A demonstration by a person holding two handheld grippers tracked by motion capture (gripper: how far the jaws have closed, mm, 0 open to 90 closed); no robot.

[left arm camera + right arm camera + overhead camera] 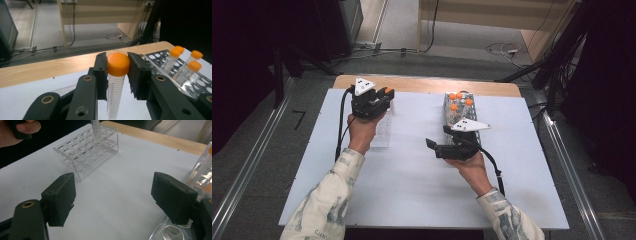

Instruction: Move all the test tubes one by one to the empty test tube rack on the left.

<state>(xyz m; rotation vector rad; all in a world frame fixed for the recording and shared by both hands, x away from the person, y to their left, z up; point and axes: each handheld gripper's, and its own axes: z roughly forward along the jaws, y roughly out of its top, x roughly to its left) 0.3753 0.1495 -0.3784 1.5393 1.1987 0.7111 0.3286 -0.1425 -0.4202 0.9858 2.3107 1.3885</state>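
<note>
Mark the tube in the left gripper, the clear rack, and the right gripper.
capped tube point(118, 64), left gripper view, orange cap.
clear rack point(82, 163), right gripper view, near wall.
right gripper point(112, 197), right gripper view, midway between its jaws.

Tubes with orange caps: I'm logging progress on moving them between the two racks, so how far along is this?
Early stage. In hand: the left tool is shut on one orange-capped tube, held above the clear rack. The holes of that rack that can be seen look empty, so nothing seems delivered yet. Left: four capped tubes stand in the far rack. The right tool is open and empty.
</note>
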